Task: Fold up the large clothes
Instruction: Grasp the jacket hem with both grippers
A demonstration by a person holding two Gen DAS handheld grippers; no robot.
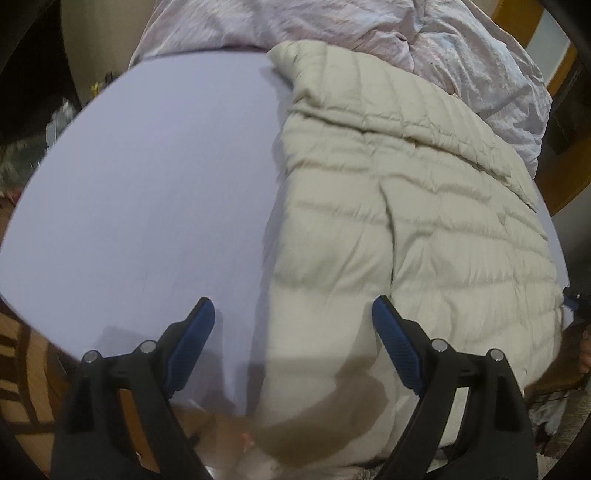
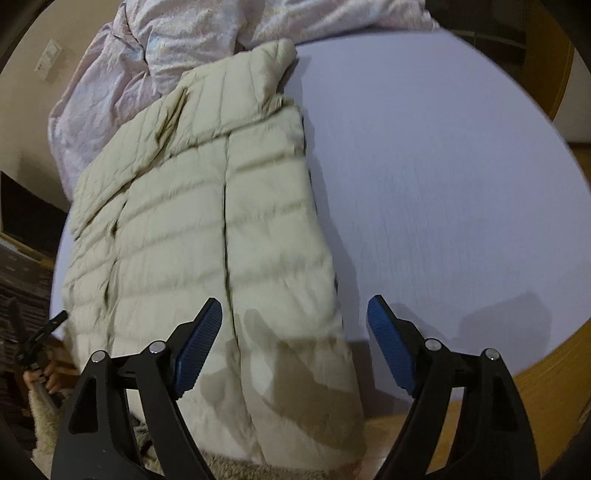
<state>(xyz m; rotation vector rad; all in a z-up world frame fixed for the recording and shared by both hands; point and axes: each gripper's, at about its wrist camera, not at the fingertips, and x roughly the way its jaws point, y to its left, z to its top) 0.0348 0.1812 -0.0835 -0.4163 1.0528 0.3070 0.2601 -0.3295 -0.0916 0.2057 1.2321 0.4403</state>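
A cream quilted puffer jacket (image 1: 406,206) lies flat on a pale lilac bed surface (image 1: 147,184), collar at the far end and hem hanging over the near edge. My left gripper (image 1: 292,301) hovers open above the hem's left border, nothing between its blue pads. In the right wrist view the jacket (image 2: 184,221) fills the left half, its front seam running down the middle. My right gripper (image 2: 295,299) stands open over the hem's right corner, holding nothing. The other gripper (image 2: 40,332) shows at the left edge, in a hand.
A crumpled pinkish duvet (image 1: 332,22) is bunched at the far end of the bed, also in the right wrist view (image 2: 166,33). A wooden bed frame (image 2: 546,387) rims the mattress. A fluffy rug (image 2: 229,465) lies below the near edge.
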